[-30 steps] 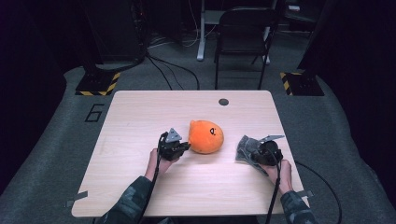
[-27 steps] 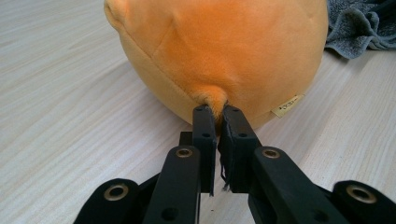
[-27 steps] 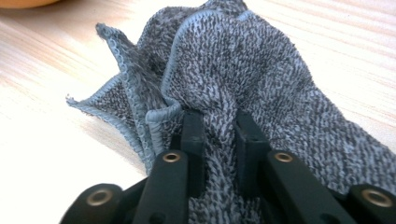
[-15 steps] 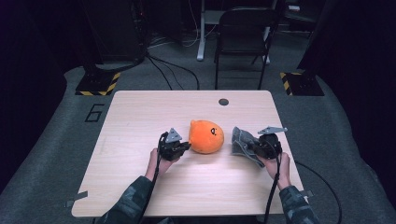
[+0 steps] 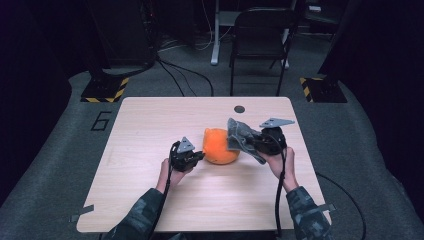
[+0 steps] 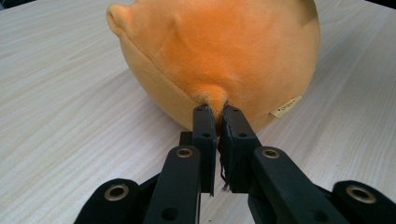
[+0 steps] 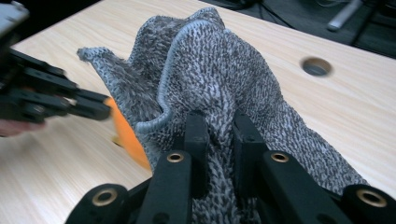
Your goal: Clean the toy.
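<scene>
a: where does the orange plush toy (image 5: 220, 147) sit?

b: near the middle of the desk (image 5: 150, 125). the left hand-held gripper (image 5: 196, 157) lies at about eight o'clock from it, jaws pinched tight on a small tuft of its fur, as the left gripper view shows (image 6: 212, 100).

a: and the other hand?

b: the right hand-held gripper (image 5: 252, 145) comes in from about three o'clock of the toy, jaws clamped narrow on a grey knitted cloth (image 5: 242, 137). in the right gripper view the cloth (image 7: 219, 79) bunches up between the jaws and its free end flops toward the toy, whose orange edge (image 7: 126, 135) peeks out beneath it.

a: which way does the cloth run?

b: its long axis goes roughly from four o'clock to ten o'clock in the high view, its free end at the toy's right flank. whether it touches the fur is hard to tell. the coming move, by the look of it, carries the cloth on toward nine o'clock, over the toy.

a: what differs from a second ago?

b: the right hand has lifted the cloth off the desk and brought it leftward, from well apart to right beside the toy. the left hand and the toy are where they were.
</scene>
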`<act>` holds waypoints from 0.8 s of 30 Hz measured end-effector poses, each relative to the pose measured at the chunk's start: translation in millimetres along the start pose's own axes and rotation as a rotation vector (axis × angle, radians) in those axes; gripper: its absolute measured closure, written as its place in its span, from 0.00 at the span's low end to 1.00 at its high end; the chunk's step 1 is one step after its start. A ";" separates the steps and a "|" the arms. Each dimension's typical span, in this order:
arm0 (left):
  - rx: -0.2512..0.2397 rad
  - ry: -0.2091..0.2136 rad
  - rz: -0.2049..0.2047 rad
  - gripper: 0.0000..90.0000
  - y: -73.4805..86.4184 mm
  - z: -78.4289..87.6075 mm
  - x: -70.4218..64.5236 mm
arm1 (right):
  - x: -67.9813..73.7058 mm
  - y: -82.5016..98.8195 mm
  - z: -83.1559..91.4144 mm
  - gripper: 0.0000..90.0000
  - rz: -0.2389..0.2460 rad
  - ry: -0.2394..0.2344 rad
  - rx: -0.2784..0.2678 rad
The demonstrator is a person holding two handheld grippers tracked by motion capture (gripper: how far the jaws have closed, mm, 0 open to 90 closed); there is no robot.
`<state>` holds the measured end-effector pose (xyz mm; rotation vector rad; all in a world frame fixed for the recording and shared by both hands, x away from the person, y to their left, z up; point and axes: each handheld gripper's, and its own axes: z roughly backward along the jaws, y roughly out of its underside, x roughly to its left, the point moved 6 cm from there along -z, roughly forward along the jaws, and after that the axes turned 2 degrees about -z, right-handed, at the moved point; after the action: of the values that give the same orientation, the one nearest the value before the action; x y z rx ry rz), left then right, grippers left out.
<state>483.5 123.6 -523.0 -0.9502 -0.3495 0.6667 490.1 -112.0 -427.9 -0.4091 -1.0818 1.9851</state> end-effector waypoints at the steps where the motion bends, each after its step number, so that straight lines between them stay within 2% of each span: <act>1: -0.002 0.000 0.000 0.94 -0.2 -0.1 -0.2 | 6.8 -4.3 -4.9 0.88 0.014 -0.012 0.003; 7: -0.015 -0.005 -0.006 0.94 -1.5 -0.3 -1.3 | 37.3 -20.7 -29.1 0.88 0.061 -0.059 0.007; 12: -0.020 0.007 -0.009 0.95 -2.6 0.5 -2.8 | 56.7 -26.4 -54.2 0.88 0.102 -0.072 0.036; 18: -0.017 0.010 -0.005 0.96 -1.9 0.9 -3.9 | 59.1 -14.2 -76.5 0.88 0.135 -0.034 0.105; 24: -0.018 0.013 -0.010 0.96 -2.0 1.4 -5.1 | 52.2 -9.2 -72.2 0.88 0.123 -0.022 0.099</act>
<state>479.6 120.2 -520.5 -0.9694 -0.3490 0.6485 506.7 -29.0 -457.2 -0.4104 -0.9881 2.1458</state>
